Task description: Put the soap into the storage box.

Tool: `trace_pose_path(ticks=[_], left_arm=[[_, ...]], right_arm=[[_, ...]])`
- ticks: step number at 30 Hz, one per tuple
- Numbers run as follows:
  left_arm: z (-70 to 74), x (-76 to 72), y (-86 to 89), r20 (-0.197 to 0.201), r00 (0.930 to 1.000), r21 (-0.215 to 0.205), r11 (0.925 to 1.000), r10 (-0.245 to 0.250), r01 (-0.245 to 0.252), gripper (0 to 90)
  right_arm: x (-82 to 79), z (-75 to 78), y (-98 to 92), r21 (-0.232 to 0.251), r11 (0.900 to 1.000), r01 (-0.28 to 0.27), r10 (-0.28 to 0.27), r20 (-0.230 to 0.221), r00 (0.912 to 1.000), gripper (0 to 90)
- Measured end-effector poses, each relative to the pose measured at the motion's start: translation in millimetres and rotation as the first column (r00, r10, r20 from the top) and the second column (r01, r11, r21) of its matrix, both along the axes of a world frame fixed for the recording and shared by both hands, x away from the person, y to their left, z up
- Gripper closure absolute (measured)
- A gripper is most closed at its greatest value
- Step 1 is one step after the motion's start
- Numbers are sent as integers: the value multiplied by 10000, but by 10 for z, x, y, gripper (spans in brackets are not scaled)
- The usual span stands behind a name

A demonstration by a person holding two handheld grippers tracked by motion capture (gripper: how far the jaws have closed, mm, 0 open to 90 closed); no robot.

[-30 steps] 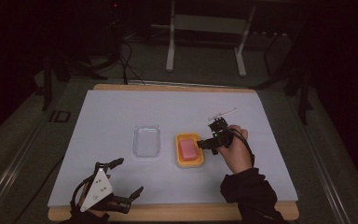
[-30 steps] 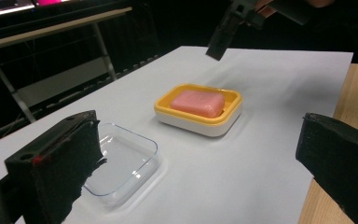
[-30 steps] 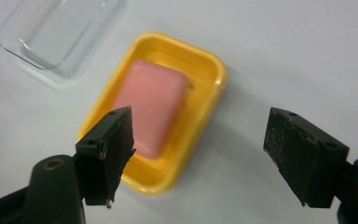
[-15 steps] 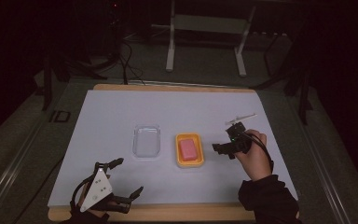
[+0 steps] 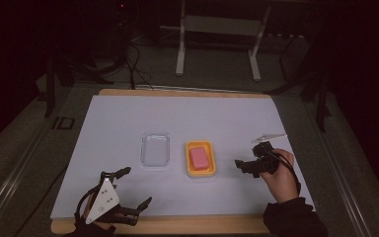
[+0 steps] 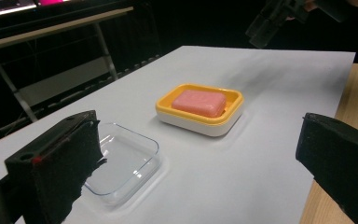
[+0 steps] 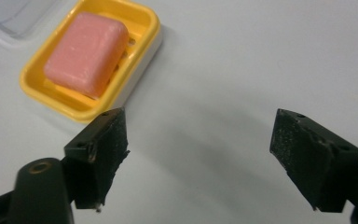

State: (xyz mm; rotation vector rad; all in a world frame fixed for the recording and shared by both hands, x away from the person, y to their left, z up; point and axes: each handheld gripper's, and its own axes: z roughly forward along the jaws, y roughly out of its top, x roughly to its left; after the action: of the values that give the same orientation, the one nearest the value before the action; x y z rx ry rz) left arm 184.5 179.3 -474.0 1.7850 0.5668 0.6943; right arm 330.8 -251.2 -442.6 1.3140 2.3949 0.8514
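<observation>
A pink soap bar (image 5: 199,158) lies in a yellow soap dish (image 5: 201,174) near the middle of the white table sheet. To its left sits a clear plastic tray (image 5: 156,149), nothing in it. My right gripper (image 5: 243,160) hovers just right of the dish, open; its jaws have just been opening with nothing between them. In the right gripper view the gripper (image 7: 200,144) frames bare sheet, with the soap (image 7: 86,53) and dish (image 7: 144,28) at upper left. My left gripper (image 5: 137,185) rests open at the front left, and in its own view (image 6: 200,158) it faces the tray (image 6: 126,158) and the soap (image 6: 199,102).
The white sheet (image 5: 217,118) covers a wooden tabletop whose edge (image 5: 177,224) shows along the front. Metal stand legs (image 5: 180,49) and cables lie on the dark floor behind the table. The right gripper (image 6: 279,18) shows far off in the left gripper view.
My right gripper has drawn away from the soap dish to the right and slightly toward the front, and its jaws stand wider. The left gripper, soap, dish and tray have not moved.
</observation>
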Motion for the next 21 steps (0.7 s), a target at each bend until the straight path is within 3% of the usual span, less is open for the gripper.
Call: trace_pose_path(ticks=[12,21], left_arm=[[-1,-2,-5,-7,10000,11,10000,-40,40,6],[-3,-1,-9,-16,10000,23,10000,-36,36,6]], right_arm=[[-153,-142,-245,580,9979,293,-311,300,9991,166],[-246,-247,-446,722,9954,624,-633,97,9979,166]])
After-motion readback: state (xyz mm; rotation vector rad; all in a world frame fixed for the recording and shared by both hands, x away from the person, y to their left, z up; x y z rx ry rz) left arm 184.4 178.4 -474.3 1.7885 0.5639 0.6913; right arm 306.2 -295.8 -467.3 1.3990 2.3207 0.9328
